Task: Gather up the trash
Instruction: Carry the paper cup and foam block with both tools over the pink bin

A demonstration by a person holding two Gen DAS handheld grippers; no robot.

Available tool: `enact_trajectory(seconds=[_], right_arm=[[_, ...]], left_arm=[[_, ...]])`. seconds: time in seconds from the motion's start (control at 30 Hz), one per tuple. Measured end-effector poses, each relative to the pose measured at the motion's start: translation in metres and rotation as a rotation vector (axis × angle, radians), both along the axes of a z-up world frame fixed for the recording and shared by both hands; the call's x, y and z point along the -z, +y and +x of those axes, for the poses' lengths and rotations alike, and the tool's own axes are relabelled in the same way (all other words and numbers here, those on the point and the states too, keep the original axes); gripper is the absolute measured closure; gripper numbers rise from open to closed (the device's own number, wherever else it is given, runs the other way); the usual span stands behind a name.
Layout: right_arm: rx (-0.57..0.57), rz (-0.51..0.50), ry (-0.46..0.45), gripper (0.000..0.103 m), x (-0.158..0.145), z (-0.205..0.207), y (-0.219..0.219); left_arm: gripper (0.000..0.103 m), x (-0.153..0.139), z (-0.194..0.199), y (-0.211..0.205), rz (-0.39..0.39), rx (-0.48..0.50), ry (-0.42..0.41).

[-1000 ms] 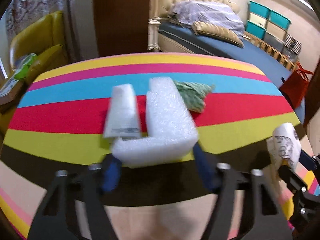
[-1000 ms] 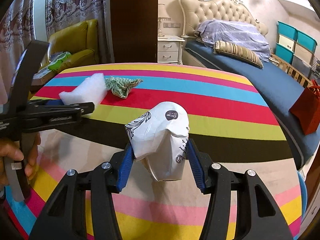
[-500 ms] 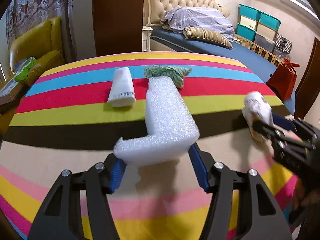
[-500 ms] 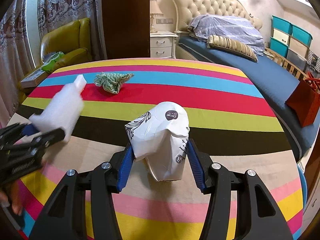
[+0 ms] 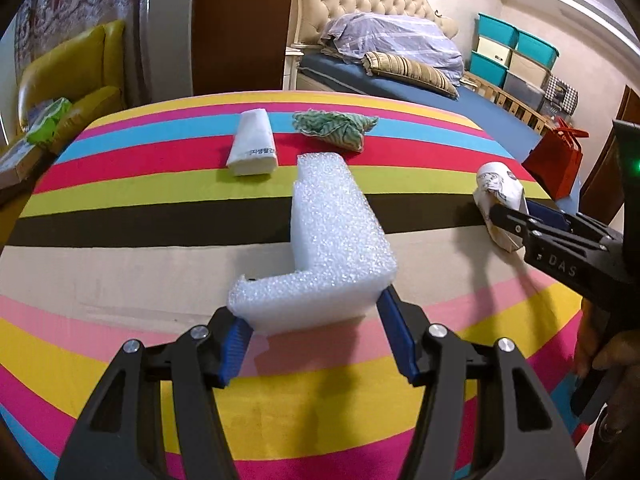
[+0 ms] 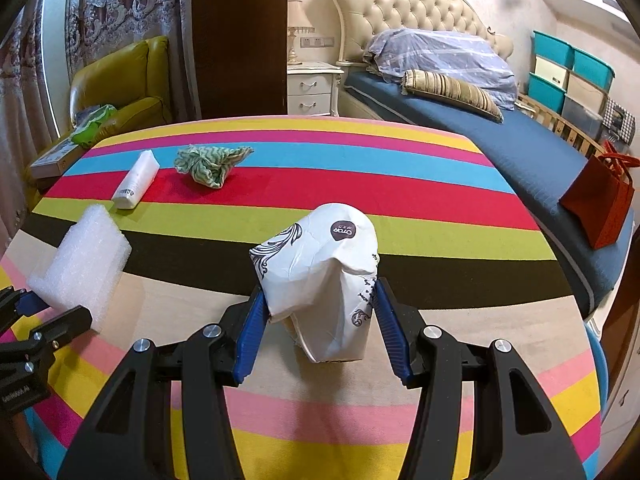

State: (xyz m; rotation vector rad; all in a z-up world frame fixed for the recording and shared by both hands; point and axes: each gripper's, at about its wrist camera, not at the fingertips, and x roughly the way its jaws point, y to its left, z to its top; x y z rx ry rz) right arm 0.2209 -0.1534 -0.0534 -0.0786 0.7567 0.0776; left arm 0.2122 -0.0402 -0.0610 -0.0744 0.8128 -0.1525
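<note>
Foam, a white L-shaped packing block (image 5: 336,240), sits clenched between the blue pads of the left gripper (image 5: 316,330) above the striped rainbow rug (image 5: 120,264). The right gripper (image 6: 318,320) grasps a crumpled white printed paper bag (image 6: 320,272). Near the rug's far edge lie 2 loose pieces, just apart: a white tube (image 5: 253,144) and a green crumpled wrapper (image 5: 336,128). Rug between the grippers and that edge lies open.
</note>
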Motion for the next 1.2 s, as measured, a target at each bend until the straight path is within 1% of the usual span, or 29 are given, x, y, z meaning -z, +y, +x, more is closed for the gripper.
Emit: enact_trajectory(seconds=[0.17, 0.23, 0.3, 0.37, 0.43, 0.7, 0.83, 1.03, 1.2], right_arm=[[0.0, 0.001, -0.002, 0.052, 0.0, 0.0, 0.0], [0.007, 0.016, -0.011, 0.052, -0.001, -0.003, 0.0], [0.006, 0.05, 0.001, 0.052, 0.0, -0.008, -0.001], [-0.003, 0.078, 0.002, 0.052, 0.001, -0.018, 0.001], [-0.019, 0.085, -0.007, 0.052, -0.002, -0.028, 0.004], [-0.1, 0.077, -0.022, 0.052, -0.005, -0.071, 0.025], [-0.149, 0.054, -0.034, 0.052, -0.008, -0.087, 0.04], [-0.225, 0.043, -0.047, 0.052, -0.012, -0.103, 0.066], [-0.273, 0.032, -0.04, 0.052, -0.011, -0.112, 0.081]], left_arm=[[0.045, -0.004, 0.001, -0.002, 0.016, -0.009, -0.018], [0.045, -0.007, -0.007, -0.004, 0.045, -0.005, -0.038], [0.045, -0.01, -0.017, -0.005, 0.063, 0.004, -0.059], [0.045, -0.012, -0.023, -0.004, 0.078, 0.009, -0.071], [0.045, -0.014, -0.032, -0.001, 0.091, 0.01, -0.084], [0.045, -0.011, -0.064, 0.016, 0.095, 0.0, -0.085], [0.045, -0.01, -0.078, 0.03, 0.095, -0.024, -0.088], [0.045, -0.007, -0.092, 0.052, 0.092, -0.061, -0.081], [0.045, -0.006, -0.105, 0.067, 0.094, -0.086, -0.082]])
